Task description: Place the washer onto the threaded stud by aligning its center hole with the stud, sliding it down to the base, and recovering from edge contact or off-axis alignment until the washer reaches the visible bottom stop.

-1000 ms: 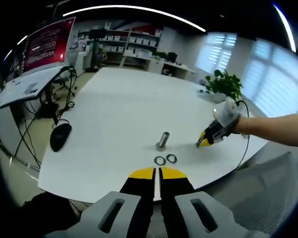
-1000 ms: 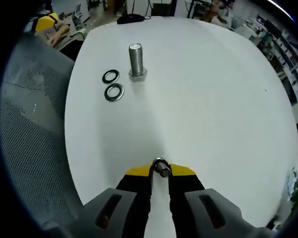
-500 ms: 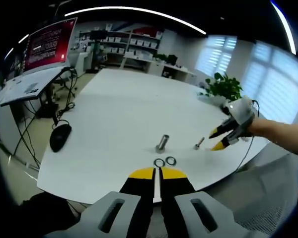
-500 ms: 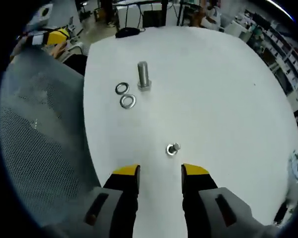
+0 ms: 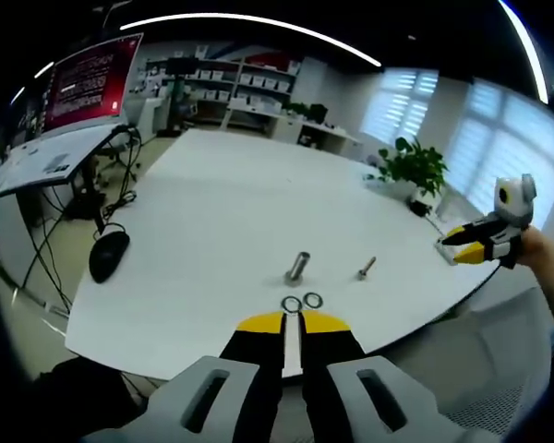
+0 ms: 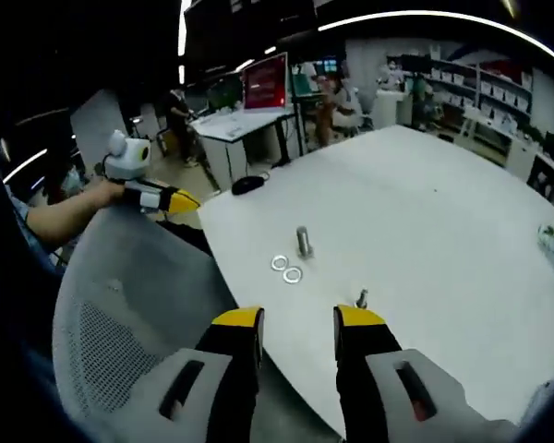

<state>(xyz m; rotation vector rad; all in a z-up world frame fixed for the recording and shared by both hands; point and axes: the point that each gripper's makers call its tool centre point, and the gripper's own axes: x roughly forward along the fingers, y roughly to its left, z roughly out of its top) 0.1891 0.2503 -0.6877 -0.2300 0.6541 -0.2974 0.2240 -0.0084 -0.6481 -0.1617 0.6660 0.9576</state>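
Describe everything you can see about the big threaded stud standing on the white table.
The threaded stud is a short grey metal bolt standing upright, head down, on the white table, leaning slightly in the left gripper view. Its shank looks ribbed with thread above a wider base. Nothing is on it. Two washers lie flat just beside its base, apart from it; a smaller bolt lies further off. Neither claw touches it.

Matt white smooth table (image 5: 222,194). Shiny bare metal threaded stud (image 5: 298,267), two washers (image 5: 301,302), small bolt (image 5: 367,269). Grey mesh fabric chair (image 6: 120,341); glossy black plastic mouse (image 5: 108,255).

white table (image 5: 231,198) — silver stud (image 5: 297,267)
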